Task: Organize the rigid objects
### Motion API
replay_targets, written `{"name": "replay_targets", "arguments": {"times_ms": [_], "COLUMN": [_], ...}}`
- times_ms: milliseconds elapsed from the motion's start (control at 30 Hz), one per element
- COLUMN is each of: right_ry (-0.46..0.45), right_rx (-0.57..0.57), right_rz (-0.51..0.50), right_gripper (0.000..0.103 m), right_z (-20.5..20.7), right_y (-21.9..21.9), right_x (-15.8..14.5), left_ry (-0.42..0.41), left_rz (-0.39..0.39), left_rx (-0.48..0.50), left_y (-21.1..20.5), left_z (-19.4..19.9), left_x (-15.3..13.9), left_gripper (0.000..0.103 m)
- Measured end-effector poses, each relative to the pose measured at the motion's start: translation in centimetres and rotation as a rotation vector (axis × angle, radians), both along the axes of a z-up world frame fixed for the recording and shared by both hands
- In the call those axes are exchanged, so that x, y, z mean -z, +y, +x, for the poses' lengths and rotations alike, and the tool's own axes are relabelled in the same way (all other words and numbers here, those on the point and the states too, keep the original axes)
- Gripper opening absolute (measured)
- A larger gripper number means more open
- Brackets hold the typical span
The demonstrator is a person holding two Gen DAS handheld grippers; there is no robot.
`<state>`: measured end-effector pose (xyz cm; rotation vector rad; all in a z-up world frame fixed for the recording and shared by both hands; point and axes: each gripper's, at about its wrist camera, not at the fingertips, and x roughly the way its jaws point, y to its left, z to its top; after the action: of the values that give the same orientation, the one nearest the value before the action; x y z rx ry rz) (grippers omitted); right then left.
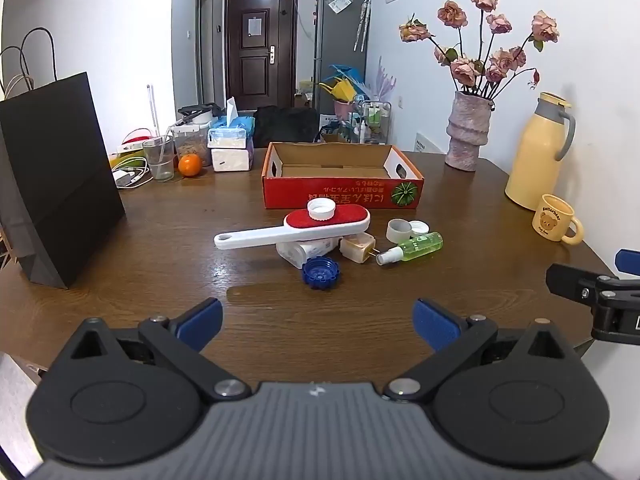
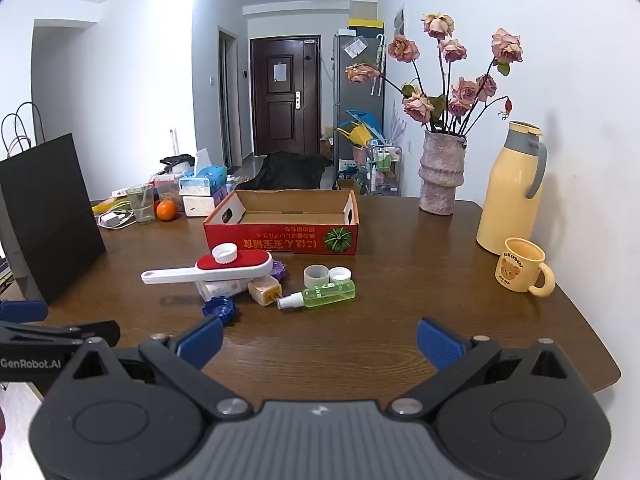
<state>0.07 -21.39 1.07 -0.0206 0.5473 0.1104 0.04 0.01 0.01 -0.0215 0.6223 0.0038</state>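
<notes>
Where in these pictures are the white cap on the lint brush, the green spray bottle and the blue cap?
white cap [image 1: 321,209], left wrist view, on its open top.
green spray bottle [image 2: 328,293], right wrist view, on its green body.
blue cap [image 1: 320,274], left wrist view, on its ribbed inside.

Bare desk lies open between both wide-open tongs and the small heap of items in the middle. Behind the heap the red cardboard box blocks the way, open on top. The black paper bag walls the left side; vase, thermos and mug crowd the right edge.
</notes>
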Motion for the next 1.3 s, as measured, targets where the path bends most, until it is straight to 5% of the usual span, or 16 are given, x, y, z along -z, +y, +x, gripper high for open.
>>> {"name": "replay_targets", "arguments": {"times_ms": [1300], "right_ry": [-0.002], "right_rx": [0.011], "right_rz": [0.002], "right_gripper": [0.103], "right_z": [0.13], "right_y": [0.01], "right_x": [0.30], "left_ry": [-0.020], "left_rz": [-0.004], "left_rx": [-0.010], "left_y": [0.73], "left_z": [-0.06], "left_x": [0.45], "left_gripper": [0.103]}}
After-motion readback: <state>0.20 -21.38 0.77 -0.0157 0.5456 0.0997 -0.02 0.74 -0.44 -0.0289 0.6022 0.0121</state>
